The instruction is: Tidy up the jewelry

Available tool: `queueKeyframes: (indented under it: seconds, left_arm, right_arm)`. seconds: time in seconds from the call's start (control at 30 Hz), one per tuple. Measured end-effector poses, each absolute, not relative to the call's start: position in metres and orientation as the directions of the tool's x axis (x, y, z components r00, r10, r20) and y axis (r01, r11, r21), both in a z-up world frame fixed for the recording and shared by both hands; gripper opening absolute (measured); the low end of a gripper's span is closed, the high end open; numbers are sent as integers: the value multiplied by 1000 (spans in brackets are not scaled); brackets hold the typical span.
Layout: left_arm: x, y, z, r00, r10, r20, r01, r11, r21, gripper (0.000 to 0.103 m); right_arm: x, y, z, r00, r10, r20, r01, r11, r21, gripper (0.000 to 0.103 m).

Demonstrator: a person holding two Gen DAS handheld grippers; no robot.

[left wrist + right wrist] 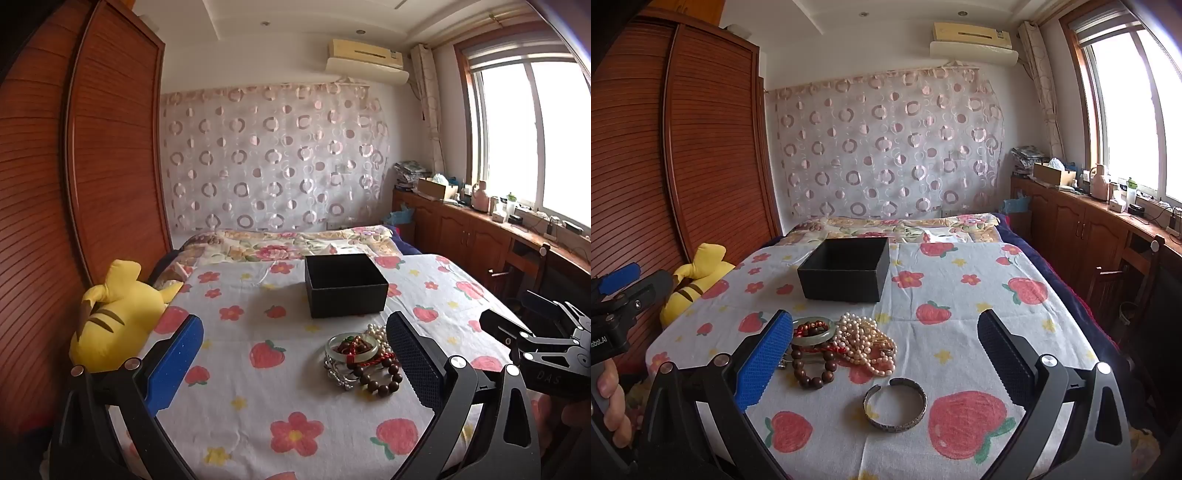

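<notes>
An open black box stands on the strawberry-print cloth. In front of it lies a jewelry pile: a pale green bangle, a brown bead bracelet, a pearl strand and red cord. A silver cuff bracelet lies apart, between my right fingers. My left gripper is open and empty, the pile near its right finger. My right gripper is open and empty above the pile and cuff.
A yellow plush toy lies at the left edge of the cloth. A wooden wardrobe stands on the left. Cabinets and a chair line the right under the window.
</notes>
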State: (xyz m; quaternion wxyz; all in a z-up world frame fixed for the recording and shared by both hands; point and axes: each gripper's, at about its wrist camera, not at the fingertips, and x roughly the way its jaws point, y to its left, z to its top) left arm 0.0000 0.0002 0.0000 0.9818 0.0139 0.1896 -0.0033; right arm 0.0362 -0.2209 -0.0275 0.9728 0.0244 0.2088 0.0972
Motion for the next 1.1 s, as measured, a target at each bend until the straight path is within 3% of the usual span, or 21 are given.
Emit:
queueKeyframes:
  seconds: [1.1]
  left_arm:
    - [0,-1,0,927,1,-374,11,999,32,96]
  right_arm:
    - [36,-221,-27,891,200,-409,-178,980,90,101]
